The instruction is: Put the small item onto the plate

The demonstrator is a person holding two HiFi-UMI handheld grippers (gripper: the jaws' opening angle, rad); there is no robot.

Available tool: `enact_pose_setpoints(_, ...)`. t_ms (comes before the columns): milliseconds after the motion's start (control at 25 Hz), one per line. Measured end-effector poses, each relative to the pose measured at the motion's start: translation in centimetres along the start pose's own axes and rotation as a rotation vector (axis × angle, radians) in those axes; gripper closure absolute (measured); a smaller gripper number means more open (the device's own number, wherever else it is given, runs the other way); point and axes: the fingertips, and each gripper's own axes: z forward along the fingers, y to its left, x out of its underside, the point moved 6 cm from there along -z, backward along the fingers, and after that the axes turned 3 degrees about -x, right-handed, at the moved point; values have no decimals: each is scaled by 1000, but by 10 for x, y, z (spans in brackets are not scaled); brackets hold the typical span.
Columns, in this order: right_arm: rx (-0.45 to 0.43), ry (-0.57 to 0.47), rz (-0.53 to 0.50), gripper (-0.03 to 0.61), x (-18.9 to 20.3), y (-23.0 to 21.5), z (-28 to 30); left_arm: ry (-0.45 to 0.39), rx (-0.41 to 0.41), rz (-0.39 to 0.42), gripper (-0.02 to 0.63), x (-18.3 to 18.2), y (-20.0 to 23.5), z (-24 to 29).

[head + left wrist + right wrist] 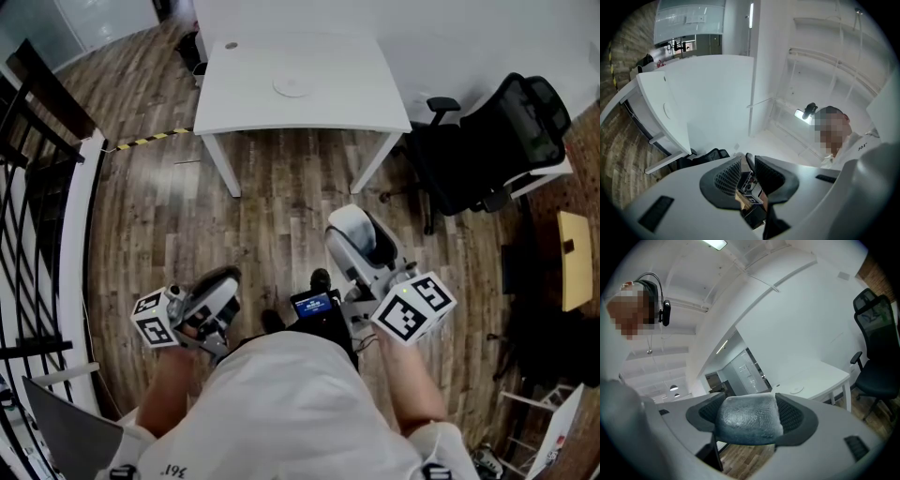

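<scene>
The small item (pixel 746 422), a pale lump in crinkled wrap, sits clamped between the jaws of the right gripper (pixel 749 412). It fills the gap from pad to pad, so the grip looks firm enough for carrying. It is well short of the plate (pixel 292 86), with a stretch of wooden floor (pixel 281 206) between. That suggests the item is in transit rather than ready to be set down.

The plate lies bare on the white bench (pixel 347 108), toward the bench's far edge. The left gripper (pixel 749 169) is held low by the person's body, also well back from the plate. Its jaws are drawn nearly together with only a slit between them, and they hold nothing. It likely has no part in this carry. A black office chair (pixel 502 141) stands to the right of the plate, off the bench.
</scene>
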Motion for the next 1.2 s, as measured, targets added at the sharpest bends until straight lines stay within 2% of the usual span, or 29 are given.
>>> enact_pose_setpoints(400, -55, 43, 38, 261, -17, -50, 33, -37, -45, 20, 538, -14, 29, 38)
enact_pose_setpoints(640, -128, 67, 30, 261, -53, -87, 74, -85, -81, 57, 538, -37, 48, 80)
enact_pose_setpoints(840, -162, 80, 43, 261, -80, -120, 91, -91, -100, 82, 538, -48, 54, 121)
enact_pose_setpoints(1200, -205, 98, 75, 261, -103, -160, 99, -105, -140, 100, 538, -48, 64, 163)
